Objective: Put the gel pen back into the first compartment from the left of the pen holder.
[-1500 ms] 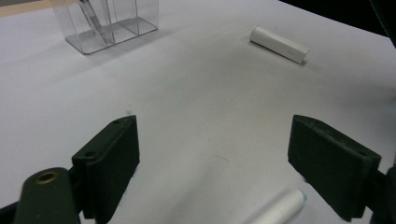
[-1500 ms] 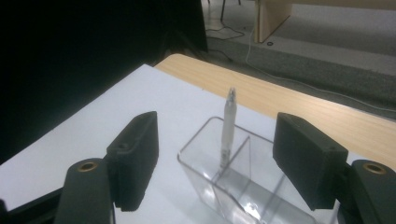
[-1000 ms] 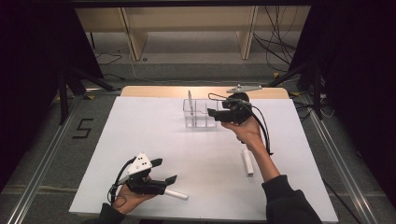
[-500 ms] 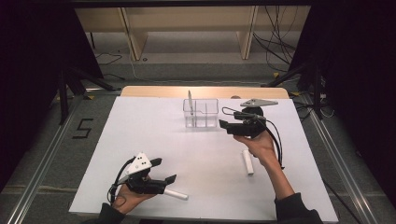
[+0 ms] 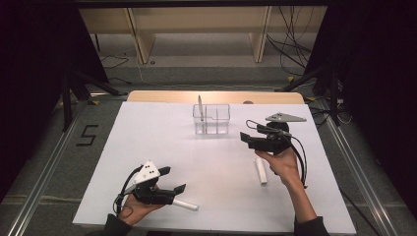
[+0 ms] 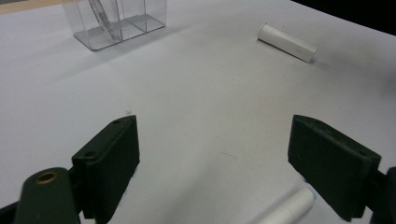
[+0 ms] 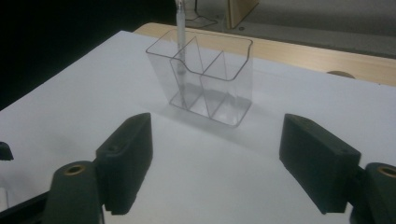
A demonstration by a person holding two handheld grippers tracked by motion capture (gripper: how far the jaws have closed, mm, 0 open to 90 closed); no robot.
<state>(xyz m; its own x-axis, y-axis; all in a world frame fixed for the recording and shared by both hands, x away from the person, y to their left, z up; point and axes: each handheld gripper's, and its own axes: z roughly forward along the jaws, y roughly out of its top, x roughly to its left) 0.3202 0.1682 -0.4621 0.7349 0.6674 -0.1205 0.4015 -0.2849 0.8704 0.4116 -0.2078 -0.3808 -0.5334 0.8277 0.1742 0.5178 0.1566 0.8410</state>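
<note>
The left gripper (image 5: 169, 181) rests low on the table (image 5: 147, 137), jaws spread, a white tube (image 6: 287, 209) lying just beside its right jaw. Farther off, the right gripper (image 5: 248, 139), jaws released, faces the clear holder (image 7: 205, 84); another tube (image 5: 260, 170) lies beneath that hand.

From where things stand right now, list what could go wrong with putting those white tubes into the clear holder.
1. The white tube lies at the near table edge beside the open left gripper; a clumsy grab might roll it off.
2. The clear holder looks light; a bump from the open right gripper could tip it.
3. The pen leans in one compartment, so a tube dropped there may jam.
</note>
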